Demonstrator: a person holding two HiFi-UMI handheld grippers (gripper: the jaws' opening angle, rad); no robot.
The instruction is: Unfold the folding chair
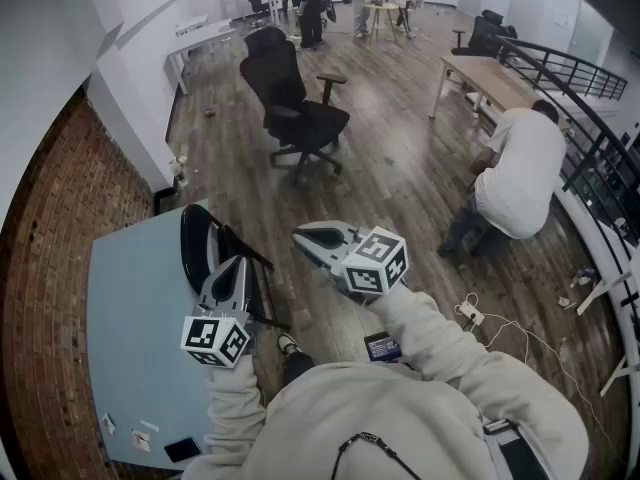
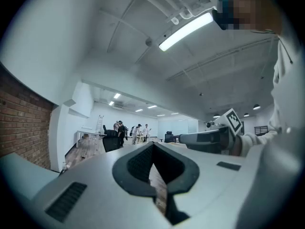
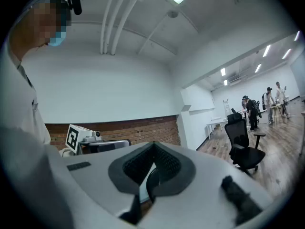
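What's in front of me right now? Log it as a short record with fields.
left gripper: shut, empty, beside the folding chair
right gripper: shut, empty, over the floor
folding chair: black, looks folded, at the table's edge
table: light blue, by the brick wall
office chair: black, farther out on the wood floor
person: in white, bent over at right
task state: folding chair not yet unfolded, not gripped

The black folding chair (image 1: 198, 246) stands folded flat on the floor, just beside the pale blue table (image 1: 130, 318).
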